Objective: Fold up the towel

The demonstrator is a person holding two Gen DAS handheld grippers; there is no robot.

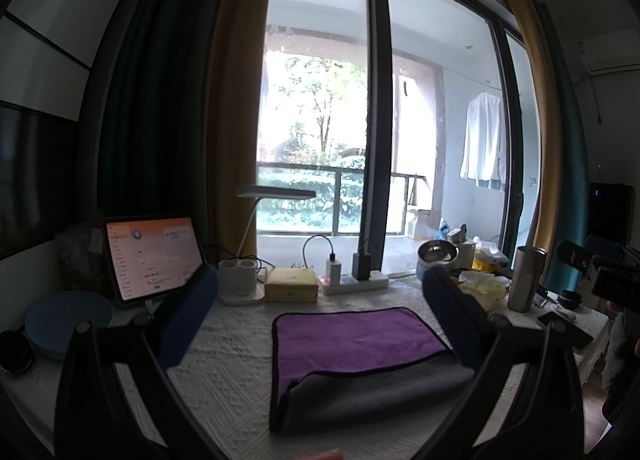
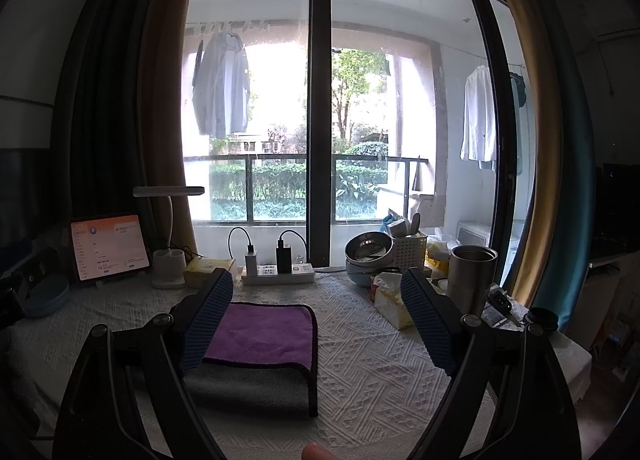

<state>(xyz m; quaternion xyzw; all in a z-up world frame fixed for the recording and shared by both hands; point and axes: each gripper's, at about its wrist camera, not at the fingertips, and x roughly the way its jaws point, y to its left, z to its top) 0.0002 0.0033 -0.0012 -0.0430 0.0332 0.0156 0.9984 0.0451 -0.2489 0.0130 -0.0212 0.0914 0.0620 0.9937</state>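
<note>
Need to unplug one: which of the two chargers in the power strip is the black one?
The black charger is the right-hand, taller one in the power strip; the white charger stands to its left.

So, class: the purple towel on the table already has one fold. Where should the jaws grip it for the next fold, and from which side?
Grip the towel at its near right corner, coming in low from the right: there the grey folded-over flap ends in open, stacked edges.

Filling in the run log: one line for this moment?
towel: part-folded, grey flap over purple | left gripper: open, empty | right gripper: open, empty | table
</note>
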